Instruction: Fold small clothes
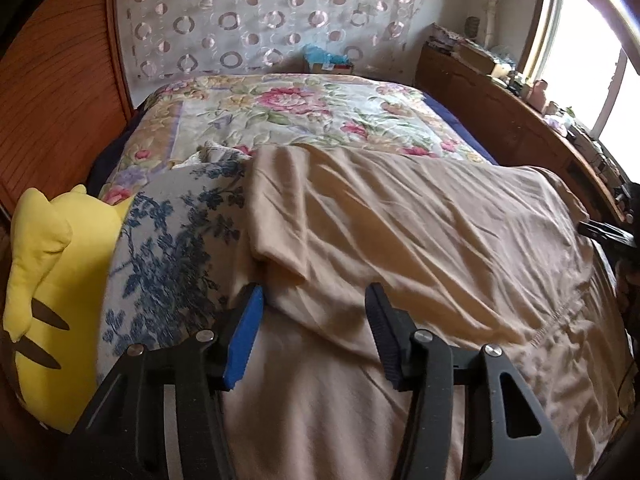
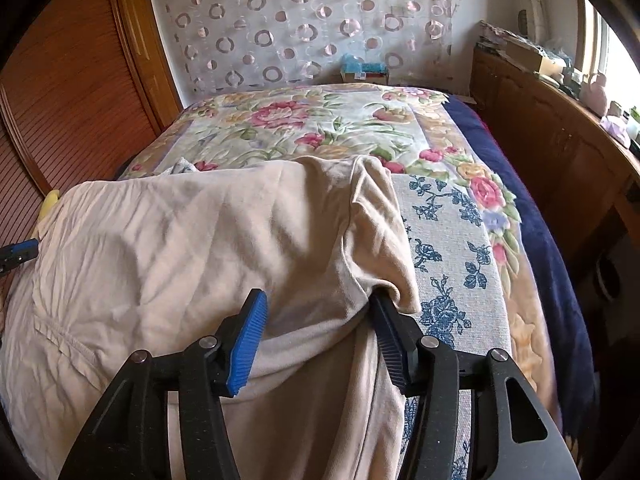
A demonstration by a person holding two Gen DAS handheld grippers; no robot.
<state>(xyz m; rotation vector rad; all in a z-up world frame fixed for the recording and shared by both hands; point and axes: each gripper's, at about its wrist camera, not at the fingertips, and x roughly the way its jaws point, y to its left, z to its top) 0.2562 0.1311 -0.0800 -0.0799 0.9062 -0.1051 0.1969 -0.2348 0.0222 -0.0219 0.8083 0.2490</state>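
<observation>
A: What does the garment look like?
B: I see a beige garment (image 1: 400, 232), wrinkled, spread over the blue-floral cloth (image 1: 168, 248) on the bed (image 2: 320, 120).
A: And your tools?
B: My left tool (image 1: 316, 312) angles down, jaws apart over its sleeve. My right tool (image 2: 320, 320) stands parted too, fabric between, not pinched.
</observation>
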